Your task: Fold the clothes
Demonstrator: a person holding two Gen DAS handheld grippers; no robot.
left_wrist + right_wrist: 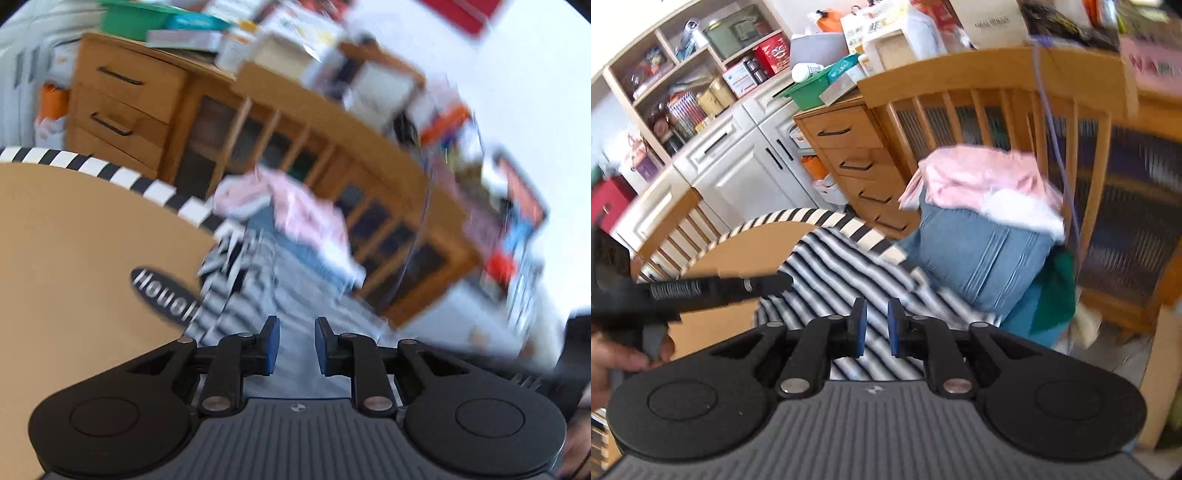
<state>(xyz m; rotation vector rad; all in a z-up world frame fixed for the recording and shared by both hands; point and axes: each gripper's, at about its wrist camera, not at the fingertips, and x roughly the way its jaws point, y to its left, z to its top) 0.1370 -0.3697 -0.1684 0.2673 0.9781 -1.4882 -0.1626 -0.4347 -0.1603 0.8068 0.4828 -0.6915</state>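
Left wrist view is motion-blurred and tilted. Round tan wooden bench (74,240) with a black-and-white checked rim occupies the left; a dark oval label sits on its top. Black-and-white striped fabric garment (236,291) lies over the bench's right edge, running down toward the left gripper (297,345). That gripper's blue-padded black fingers (271,345) stand a narrow gap apart; striped cloth shows in the gap, but whether it sits between the pads or only behind them cannot be told from this view. Beyond the garment, a heap of pink and white clothes (295,210) rests on a folded blue denim piece (306,251). Behind all, an oak-coloured wooden sideboard (155,110) with drawers and slatted glass doors, its top cluttered. Right wrist view is sharper. At far left a person's hand (613,354) grips the black handle of the other tool, which reaches across over the bench. The striped garment spreads from the bench's far edge down to the right gripper (877,328). Its blue pads are close together with a slim gap; striped cloth fills the view through the gap, contact not discernible. To the right, the blue denim piece stands bunched, the pink and white clothes on top, a green cloth (1056,291) just beside its lower right.
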